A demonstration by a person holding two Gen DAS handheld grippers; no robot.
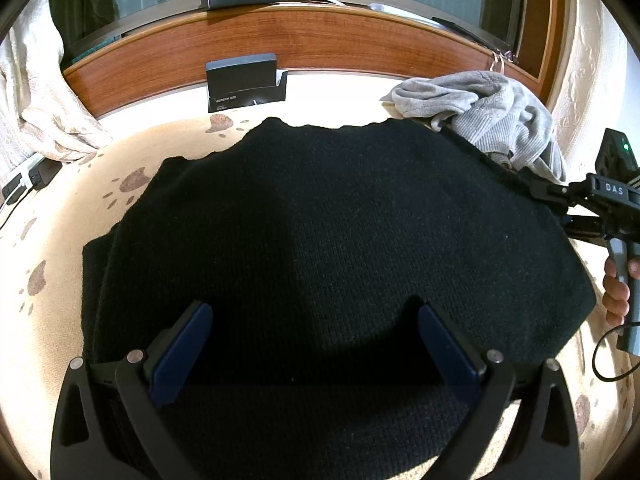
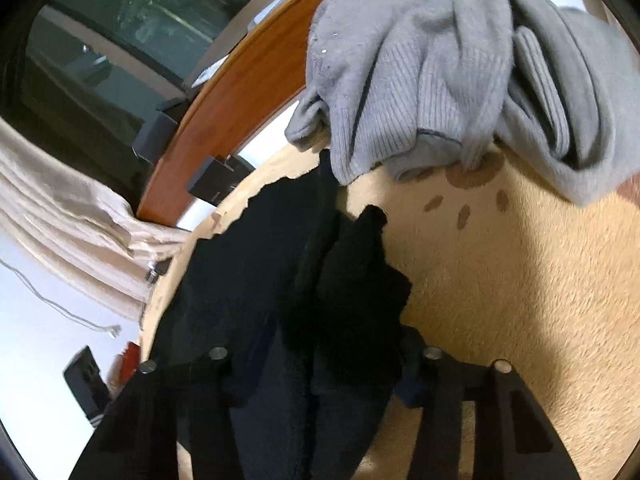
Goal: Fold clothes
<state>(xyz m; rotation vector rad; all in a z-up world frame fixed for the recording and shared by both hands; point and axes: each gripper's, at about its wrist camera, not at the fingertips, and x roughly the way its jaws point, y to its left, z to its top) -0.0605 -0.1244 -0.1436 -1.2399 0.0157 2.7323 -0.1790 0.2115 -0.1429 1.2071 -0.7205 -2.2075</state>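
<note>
Two garments share the cream plush blanket with brown paw prints [image 1: 52,320] that covers the surface we work on.

From the left wrist view, we see the black knitted sweater [image 1: 320,220] spread broad and fairly flat across the blanket, its left side already doubled over so that a second layer shows along that edge. Our left gripper [image 1: 316,340] hovers over the near part of it with its blue-padded fingers spread wide and nothing between them. At the right edge, our right gripper [image 1: 560,200], held in a hand [image 1: 616,292], reaches the sweater's right side. Beyond lies the crumpled grey ribbed knit garment [image 1: 480,116], bunched in a heap near the reddish wooden ledge [image 1: 280,48], with a dark cardboard box [image 1: 244,84] standing below the ledge.

From the right wrist view, our right gripper [image 2: 324,364] is clenched on a fold of the black sweater [image 2: 352,280], which rises bunched between the fingers while the rest trails down to the blanket [image 2: 520,280]. The grey garment [image 2: 440,80] sits just past it, unfolded.

We judge the black sweater partway folded, one side turned in and the other gripped now; the grey one remains a heap still to be folded.
</note>
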